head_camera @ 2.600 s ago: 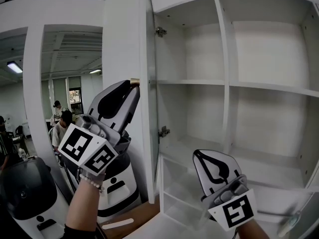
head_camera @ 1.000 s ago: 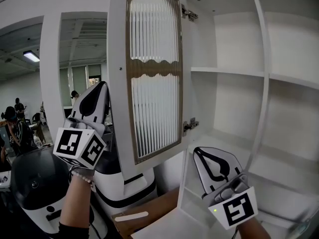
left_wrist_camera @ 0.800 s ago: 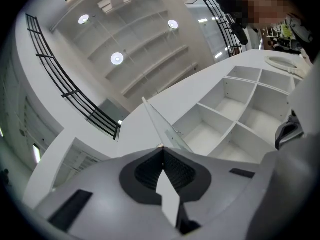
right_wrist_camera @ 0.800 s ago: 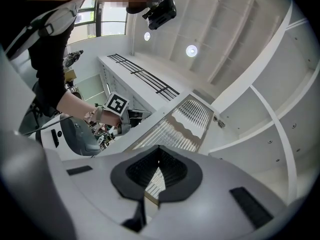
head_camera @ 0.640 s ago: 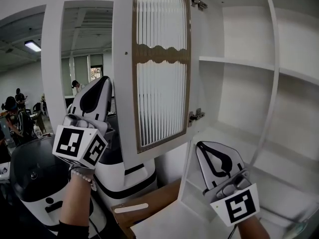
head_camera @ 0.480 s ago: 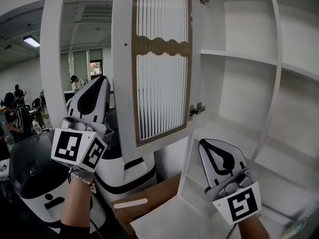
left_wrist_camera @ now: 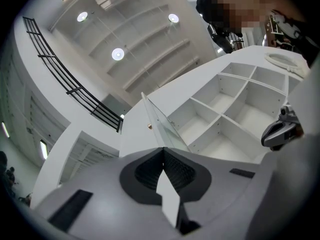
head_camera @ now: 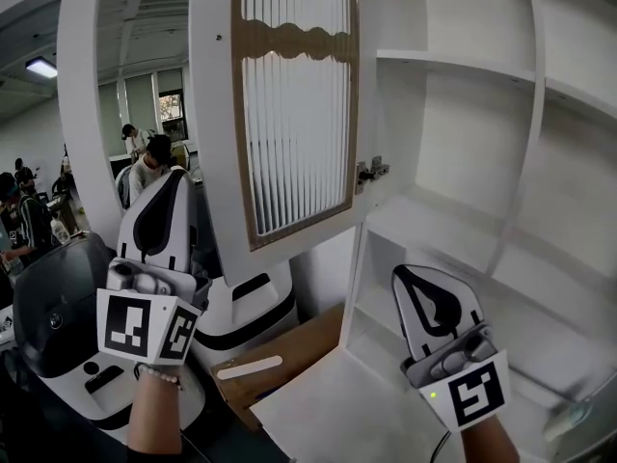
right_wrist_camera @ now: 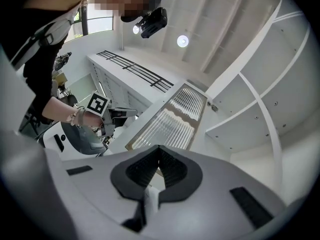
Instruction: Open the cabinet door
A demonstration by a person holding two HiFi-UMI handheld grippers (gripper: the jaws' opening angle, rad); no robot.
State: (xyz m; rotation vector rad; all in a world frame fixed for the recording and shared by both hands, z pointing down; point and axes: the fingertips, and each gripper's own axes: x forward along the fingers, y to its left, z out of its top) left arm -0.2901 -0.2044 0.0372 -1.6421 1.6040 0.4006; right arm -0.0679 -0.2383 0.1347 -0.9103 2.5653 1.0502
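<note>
White cabinet door (head_camera: 214, 114), vertically ribbed panel (head_camera: 294, 133) edged in tan wavy trim (head_camera: 294, 39), white shelves (head_camera: 453, 66)

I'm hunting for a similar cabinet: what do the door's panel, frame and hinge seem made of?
Door panel: likely ribbed translucent glass or acrylic; vertical flutes pass light. Frame: seemingly white-painted board, smooth matte, wood-tone inner trim. Hinge: metal, by its silvery shine.
</note>
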